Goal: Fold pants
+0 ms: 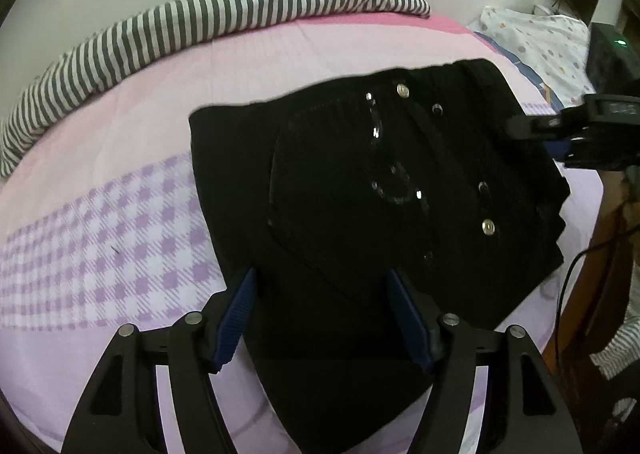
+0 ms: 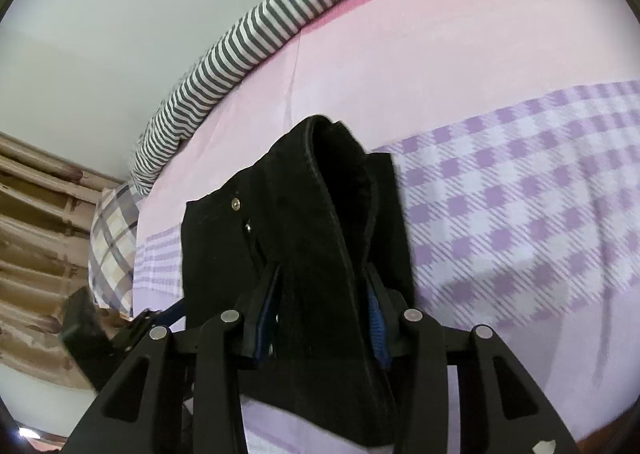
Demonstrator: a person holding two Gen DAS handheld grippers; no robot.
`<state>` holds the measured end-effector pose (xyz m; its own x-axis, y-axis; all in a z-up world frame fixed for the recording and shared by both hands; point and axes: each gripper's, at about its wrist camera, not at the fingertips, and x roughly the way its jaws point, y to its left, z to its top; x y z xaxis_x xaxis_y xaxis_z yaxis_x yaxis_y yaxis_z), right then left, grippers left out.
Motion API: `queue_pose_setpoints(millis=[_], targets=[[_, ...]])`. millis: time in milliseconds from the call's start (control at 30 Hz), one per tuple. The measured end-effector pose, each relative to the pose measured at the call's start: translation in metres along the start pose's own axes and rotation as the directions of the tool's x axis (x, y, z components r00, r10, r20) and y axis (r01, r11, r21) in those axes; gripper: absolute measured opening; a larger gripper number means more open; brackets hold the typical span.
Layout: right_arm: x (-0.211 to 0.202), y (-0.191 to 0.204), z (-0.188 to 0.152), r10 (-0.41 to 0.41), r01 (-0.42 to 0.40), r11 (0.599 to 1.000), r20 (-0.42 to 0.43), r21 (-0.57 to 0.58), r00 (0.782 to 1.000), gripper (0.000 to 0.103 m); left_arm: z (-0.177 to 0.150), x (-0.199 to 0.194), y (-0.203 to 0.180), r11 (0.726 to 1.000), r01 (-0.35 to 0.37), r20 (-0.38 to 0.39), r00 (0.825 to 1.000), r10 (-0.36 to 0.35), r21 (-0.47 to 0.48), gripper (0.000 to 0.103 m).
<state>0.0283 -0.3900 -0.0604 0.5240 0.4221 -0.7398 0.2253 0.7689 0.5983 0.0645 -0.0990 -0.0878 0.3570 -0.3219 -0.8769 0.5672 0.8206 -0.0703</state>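
Note:
The black pants [image 1: 360, 182] lie folded on the pink and purple bed sheet [image 1: 120, 238], with metal snaps and a pocket seam facing up. My left gripper [image 1: 322, 318] hovers over their near end, open, its blue pads [image 1: 236, 322] wide on either side of the fabric. My right gripper [image 2: 324, 294] is at the other end of the pants [image 2: 320, 214]. A thick bunched fold stands up loosely between its fingers, and the blue face of one pad [image 2: 376, 314] shows beside the cloth. In the left wrist view the right gripper [image 1: 536, 130] sits at the pants' far right edge.
A grey and white striped blanket [image 1: 180, 26] runs along the wall side of the bed. A patterned pillow [image 1: 540, 42] lies at one end, a checked pillow [image 2: 112, 250] beside a wooden frame [image 2: 36, 214]. A cable [image 1: 568, 286] hangs off the bed edge.

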Motion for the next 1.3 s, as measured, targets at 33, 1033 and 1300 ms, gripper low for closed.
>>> queue_pose_setpoints(millis=[33, 1033, 1300], targets=[[-0.006, 0.0, -0.003, 0.0, 0.0, 1.0, 0.004, -0.001, 1.0, 0.038, -0.003, 0.002, 0.001, 1.0, 0.013, -0.008, 1.0, -0.013, -0.004, 0.068], [-0.008, -0.021, -0.059, 0.008, -0.007, 1.0, -0.019, 0.016, 1.0, 0.007, -0.037, -0.008, 0.022, 0.994, 0.101, -0.075, 0.992, -0.105, -0.052, 0.072], [-0.011, -0.013, -0.045, -0.081, 0.081, 0.996, -0.008, -0.042, 0.997, 0.03, -0.038, -0.015, 0.019, 0.996, 0.072, -0.054, 0.996, -0.075, -0.046, 0.073]])
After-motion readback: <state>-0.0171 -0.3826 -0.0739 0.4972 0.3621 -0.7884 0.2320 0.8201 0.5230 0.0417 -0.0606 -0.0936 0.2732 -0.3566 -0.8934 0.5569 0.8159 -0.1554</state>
